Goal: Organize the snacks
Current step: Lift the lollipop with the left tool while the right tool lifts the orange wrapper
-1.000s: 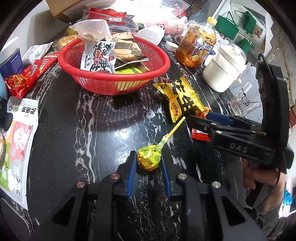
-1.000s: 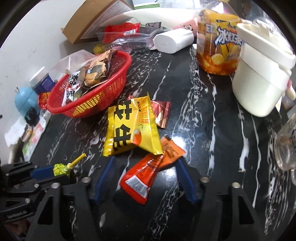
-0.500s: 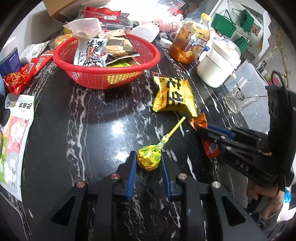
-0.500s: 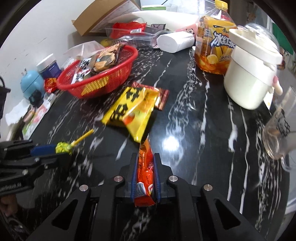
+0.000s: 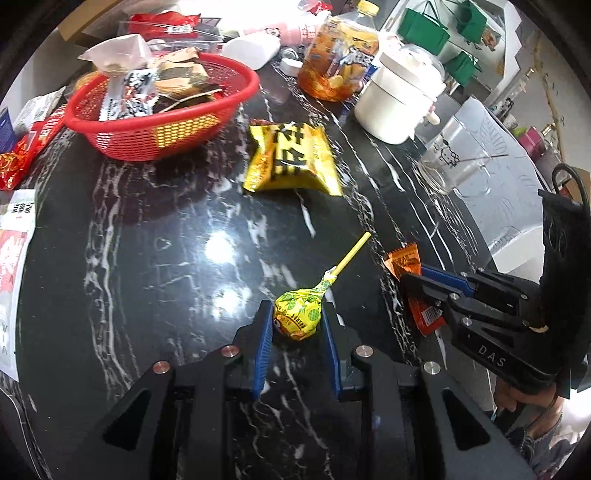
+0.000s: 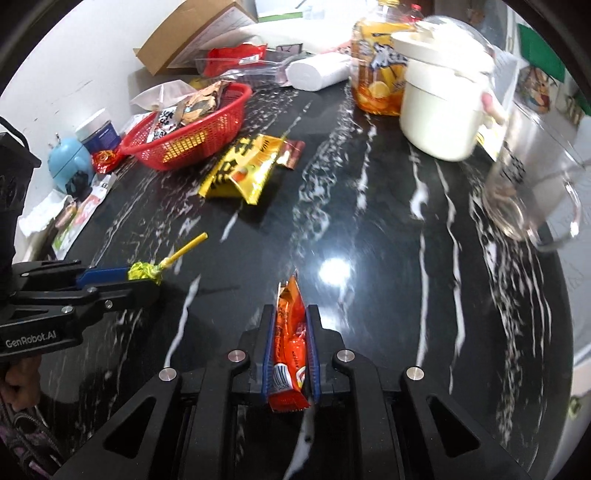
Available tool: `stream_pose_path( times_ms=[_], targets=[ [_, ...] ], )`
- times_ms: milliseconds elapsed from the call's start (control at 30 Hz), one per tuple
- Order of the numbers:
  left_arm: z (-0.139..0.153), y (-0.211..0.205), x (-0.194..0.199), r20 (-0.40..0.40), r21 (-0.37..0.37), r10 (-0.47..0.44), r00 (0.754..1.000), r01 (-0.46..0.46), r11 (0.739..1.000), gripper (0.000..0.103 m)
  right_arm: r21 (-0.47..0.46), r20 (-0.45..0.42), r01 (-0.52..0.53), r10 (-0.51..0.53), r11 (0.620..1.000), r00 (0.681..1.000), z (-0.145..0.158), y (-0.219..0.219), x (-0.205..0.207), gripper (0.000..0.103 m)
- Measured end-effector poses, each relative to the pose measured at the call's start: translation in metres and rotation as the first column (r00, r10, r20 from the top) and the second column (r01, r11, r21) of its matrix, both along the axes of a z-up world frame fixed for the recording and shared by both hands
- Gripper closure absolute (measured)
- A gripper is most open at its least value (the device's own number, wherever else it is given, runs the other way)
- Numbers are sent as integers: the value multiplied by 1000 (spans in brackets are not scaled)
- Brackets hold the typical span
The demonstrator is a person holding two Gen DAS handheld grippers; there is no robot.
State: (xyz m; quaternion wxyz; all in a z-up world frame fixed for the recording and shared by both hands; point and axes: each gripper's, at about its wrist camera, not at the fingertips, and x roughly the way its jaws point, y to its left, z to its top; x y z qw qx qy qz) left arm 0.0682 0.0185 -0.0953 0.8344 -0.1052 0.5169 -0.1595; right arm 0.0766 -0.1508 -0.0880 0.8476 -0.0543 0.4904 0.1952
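Note:
My left gripper (image 5: pixel 297 314) is shut on a yellow-wrapped lollipop (image 5: pixel 297 318), its yellow stick pointing away over the black marble table (image 5: pixel 147 258). My right gripper (image 6: pixel 290 317) is shut on an orange-red snack packet (image 6: pixel 290 339), held upright between the blue pads. Across the views, the right gripper (image 5: pixel 413 280) with the orange-red snack packet (image 5: pixel 404 260) shows at the right, and the left gripper (image 6: pixel 147 275) with the lollipop (image 6: pixel 142 271) at the left. A red basket (image 5: pixel 155 129) holding several snack packs stands far left. A yellow snack bag (image 5: pixel 290 160) lies beyond.
A white pot (image 5: pixel 400 99), an orange drink bottle (image 5: pixel 338 62) and a glass mug (image 5: pixel 448 166) stand at the far right. A white roll (image 6: pixel 317 72), cardboard box (image 6: pixel 195 35) and red packets (image 6: pixel 234 57) line the back. A blue figure (image 6: pixel 70 164) and leaflets (image 5: pixel 14 266) sit at the left edge.
My right gripper closed on the orange-red packet and drew it back from the yellow bag. Both grippers have pulled away from the basket; the lollipop stays gripped.

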Motion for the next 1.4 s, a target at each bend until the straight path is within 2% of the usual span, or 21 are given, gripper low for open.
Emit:
stream_pose_path(
  times_ms=[67, 367, 500, 733, 900, 1133, 1400],
  targets=[
    [-1, -4, 1, -6, 1, -9, 1000, 9, 1000, 78, 5, -10, 6, -6, 1000, 1000, -2, -4, -4, 83],
    [2, -8, 0, -1, 8, -11, 1000, 11, 1000, 78, -26, 32, 13, -13, 1000, 999, -3, -1, -9, 84],
    [3, -5, -1, 1, 6, -5, 1000, 5, 1000, 78, 19, 29, 20, -20, 1000, 999, -3, -7, -8, 88],
    [9, -10, -3, 14, 4, -18, 1000, 18, 1000, 78, 86, -11, 27, -26, 996, 1000, -3, -14, -12, 88],
    [13, -15, -6, 18, -7, -37, 999, 37, 999, 78, 95, -11, 29, -29, 995, 1000, -1, -16, -19, 88],
    [23, -18, -8, 41, -21, -42, 998, 43, 999, 78, 100, 23, 27, -30, 995, 999, 12, -19, -23, 88],
    [44, -15, -8, 103, -37, -24, 994, 28, 999, 78, 113, 79, -26, 17, 993, 997, 37, -7, -25, 88]
  ],
)
